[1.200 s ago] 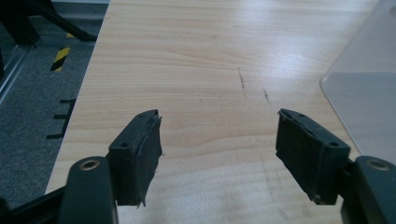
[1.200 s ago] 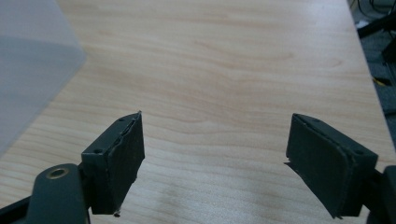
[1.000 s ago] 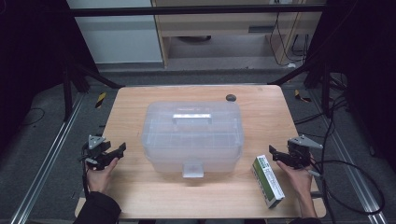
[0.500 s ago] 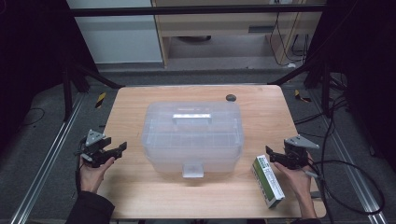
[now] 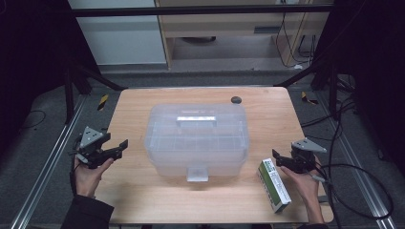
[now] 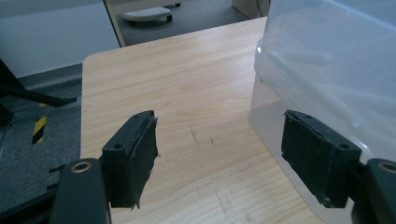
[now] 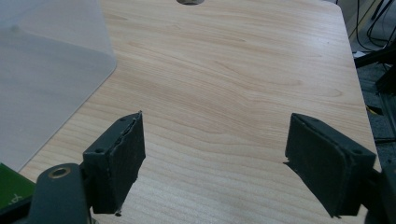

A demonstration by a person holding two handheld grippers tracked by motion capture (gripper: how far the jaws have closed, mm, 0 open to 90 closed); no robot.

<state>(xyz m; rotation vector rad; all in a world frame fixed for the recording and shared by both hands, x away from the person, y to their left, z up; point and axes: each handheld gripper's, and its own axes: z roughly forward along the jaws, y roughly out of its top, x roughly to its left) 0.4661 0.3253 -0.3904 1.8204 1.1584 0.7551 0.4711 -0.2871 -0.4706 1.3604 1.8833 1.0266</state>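
Note:
A clear plastic storage box (image 5: 197, 138) with a lid and a top handle stands in the middle of the wooden table (image 5: 143, 191). My left gripper (image 5: 119, 147) hovers to the box's left, held in a hand. Its jaws have just been opening and nothing is between them. In the left gripper view the left gripper (image 6: 219, 126) stands open over bare wood, with the box (image 6: 336, 60) at the right. My right gripper (image 5: 278, 160) is open beside a green and white carton (image 5: 274, 185) at the front right. In the right gripper view the right gripper (image 7: 215, 126) holds nothing.
A small dark round thing (image 5: 235, 99) lies near the table's far edge. The box's corner (image 7: 46, 70) and a bit of the carton (image 7: 11, 191) lie left of the right jaws. Cables trail off the table's right side (image 5: 353, 176).
My left gripper has lifted a little off the table and drifted slightly left, and its jaws stand a bit wider. The right gripper has hardly moved.

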